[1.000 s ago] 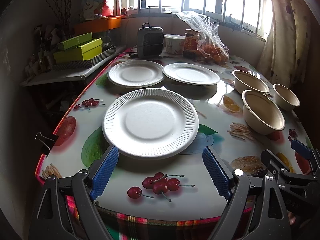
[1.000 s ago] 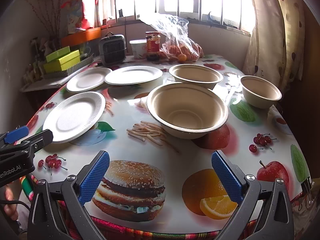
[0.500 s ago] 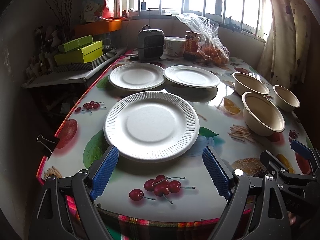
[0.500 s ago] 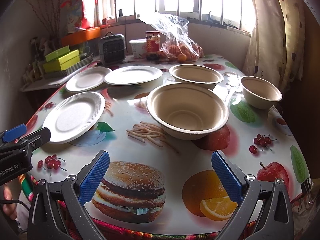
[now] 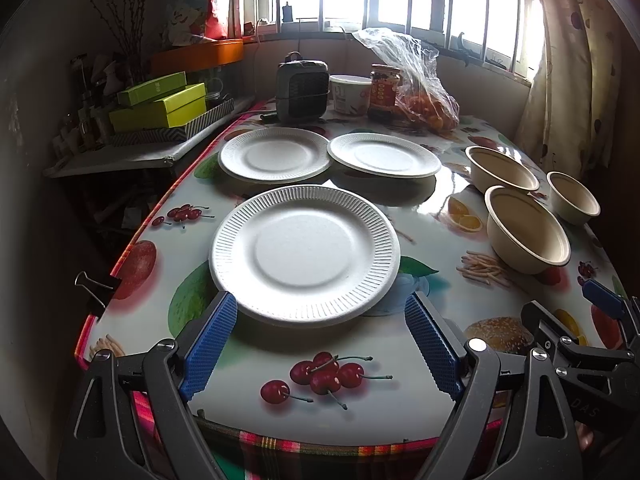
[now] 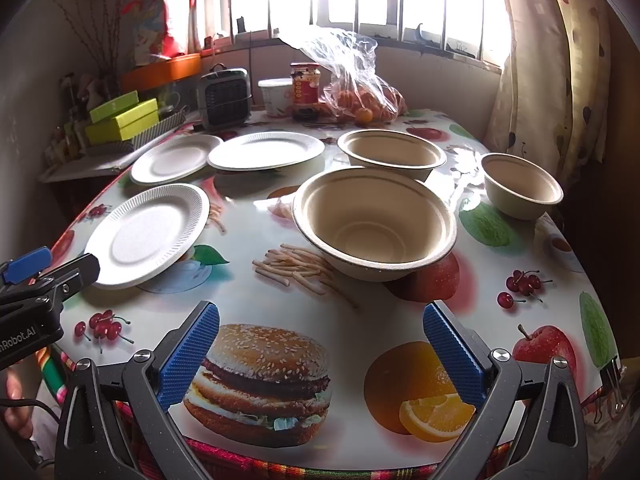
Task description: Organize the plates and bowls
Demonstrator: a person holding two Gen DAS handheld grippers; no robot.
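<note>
So the left gripper [image 5: 320, 344] is hanging over the surface [image 5: 380, 392] edge with jaws apart, the nearest plate [image 5: 306, 254] lying just ahead — thin rim, so it's probably going to flex or slide away if pinched off-centre. Right gripper [image 6: 320, 354] is also sitting spread wide, facing the big bowl [image 6: 374, 222]. Only readable writing: "nRobot.AI" on the left gripper's body.
</note>
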